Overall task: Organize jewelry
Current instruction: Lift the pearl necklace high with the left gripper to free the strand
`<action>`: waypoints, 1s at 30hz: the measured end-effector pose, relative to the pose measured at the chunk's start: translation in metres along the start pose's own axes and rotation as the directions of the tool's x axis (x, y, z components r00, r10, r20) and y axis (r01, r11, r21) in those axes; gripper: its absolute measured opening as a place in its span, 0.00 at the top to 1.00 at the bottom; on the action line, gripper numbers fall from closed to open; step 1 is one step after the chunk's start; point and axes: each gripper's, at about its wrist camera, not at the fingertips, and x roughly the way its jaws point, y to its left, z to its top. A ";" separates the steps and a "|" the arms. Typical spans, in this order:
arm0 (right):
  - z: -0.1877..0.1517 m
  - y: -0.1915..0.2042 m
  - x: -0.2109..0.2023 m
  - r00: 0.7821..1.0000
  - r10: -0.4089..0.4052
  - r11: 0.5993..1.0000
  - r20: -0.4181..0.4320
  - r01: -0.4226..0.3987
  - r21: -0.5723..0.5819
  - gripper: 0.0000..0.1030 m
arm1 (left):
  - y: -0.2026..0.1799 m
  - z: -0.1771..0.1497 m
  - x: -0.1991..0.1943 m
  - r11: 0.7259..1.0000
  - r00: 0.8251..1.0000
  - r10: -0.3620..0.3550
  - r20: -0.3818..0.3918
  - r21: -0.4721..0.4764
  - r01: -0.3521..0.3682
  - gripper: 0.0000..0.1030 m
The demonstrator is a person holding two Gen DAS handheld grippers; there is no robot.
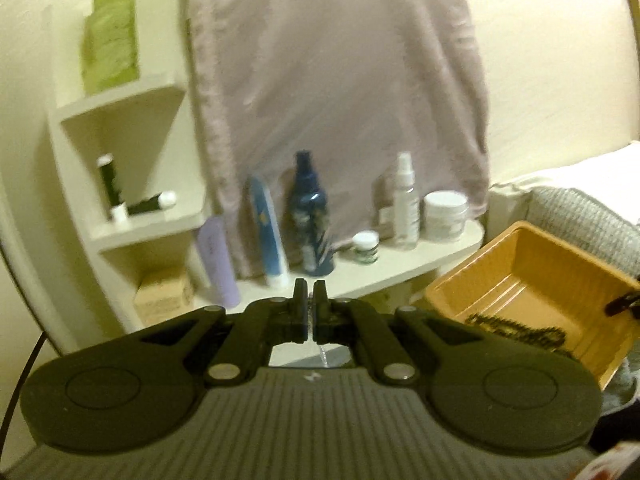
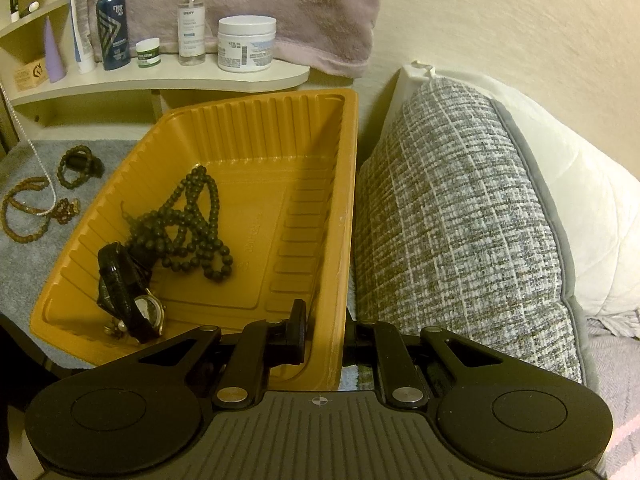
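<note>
So the ribbed orange plastic tray (image 2: pixel 256 160) sits tipped up, its long axis running away toward the cream shelf (image 2: pixel 160 80). Left of the tray, brown bead bracelets (image 2: pixel 28 208) lie on grey cloth. Inside: a dark bead necklace (image 2: pixel 192 224) and a black-strap watch (image 2: pixel 128 296), half hidden. The right gripper (image 2: pixel 322 320) pinches the tray's near wall. The left gripper (image 1: pixel 308 300) is pressed together on a thin chain, blurry.

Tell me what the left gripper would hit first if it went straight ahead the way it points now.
Probably the dark blue bottle on the shelf; the shut left gripper lines up with its base, though blur leaves depth uncertain.
</note>
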 end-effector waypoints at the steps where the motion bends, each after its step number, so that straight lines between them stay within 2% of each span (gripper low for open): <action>1: 0.000 0.000 0.000 1.000 0.000 1.000 0.000 0.000 0.000 0.87 | -0.002 0.004 0.000 1.000 1.000 -0.011 0.005 0.005 0.011 0.99; 10: 0.000 0.000 -0.001 1.000 0.001 1.000 0.003 -0.001 0.000 0.87 | -0.029 0.035 -0.005 0.995 0.993 -0.097 0.061 0.041 0.094 0.99; 16: 0.001 0.000 -0.002 1.000 0.002 1.000 0.003 -0.002 0.002 0.87 | -0.051 0.058 -0.003 0.985 0.981 -0.168 0.100 0.054 0.163 0.99; 23: 0.000 0.000 -0.001 1.000 0.002 1.000 0.003 -0.002 0.002 0.87 | -0.082 0.084 0.005 0.962 0.951 -0.274 0.142 0.054 0.269 0.99; 30: 0.000 0.001 -0.003 1.000 0.004 1.000 0.005 -0.004 -0.003 0.87 | -0.118 0.098 0.020 0.920 0.911 -0.392 0.128 0.056 0.388 0.99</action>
